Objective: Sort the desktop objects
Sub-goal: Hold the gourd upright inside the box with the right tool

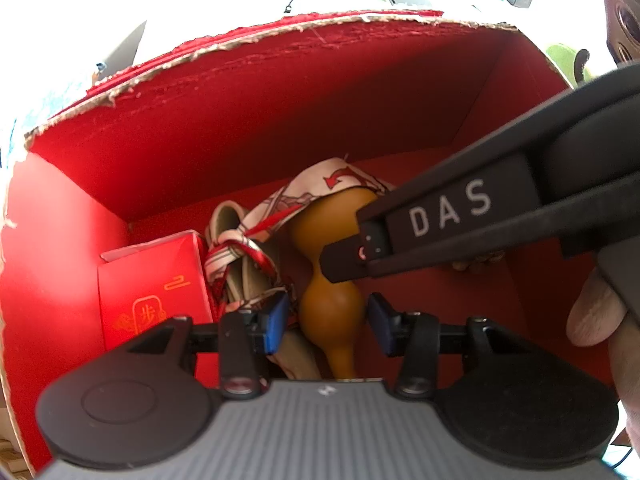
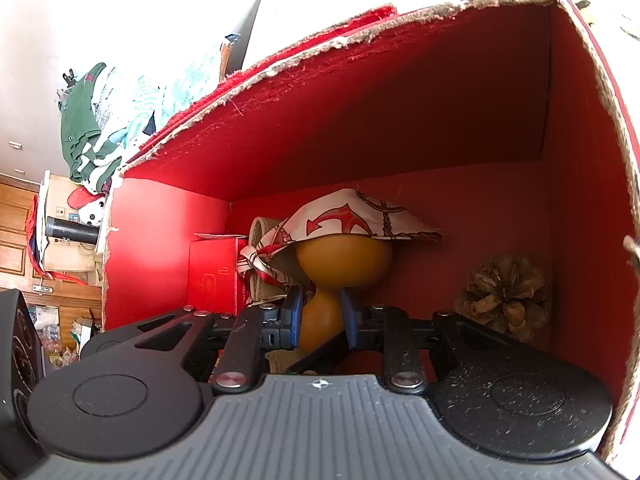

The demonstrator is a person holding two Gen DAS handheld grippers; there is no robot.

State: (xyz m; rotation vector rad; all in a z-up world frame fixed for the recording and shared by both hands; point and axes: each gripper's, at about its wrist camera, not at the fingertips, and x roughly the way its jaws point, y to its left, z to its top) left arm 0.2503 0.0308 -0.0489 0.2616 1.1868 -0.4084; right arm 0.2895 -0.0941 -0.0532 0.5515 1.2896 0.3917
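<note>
Placing the gourd (image 2: 344, 260) into the red box (image 2: 400, 112) is the step in hand: the right gripper (image 2: 320, 316) has its jaws closed on the gourd's narrow waist, while the left gripper (image 1: 328, 320) hovers with jaws parted around the neck, gripping nothing. The gourd's long axis runs along the box floor, large bulb toward the back wall under a patterned scarf (image 2: 360, 216), between a small red carton (image 2: 216, 276) and a pine cone (image 2: 504, 296). Releasing likely calls for opening the right jaws and retreating straight back.

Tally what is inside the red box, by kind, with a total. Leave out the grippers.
Gourd: 1
Scarf: 1
Small red carton: 1
Pine cone: 1
Woven beige item under the scarf, kind unclear: 1
Total: 5
</note>
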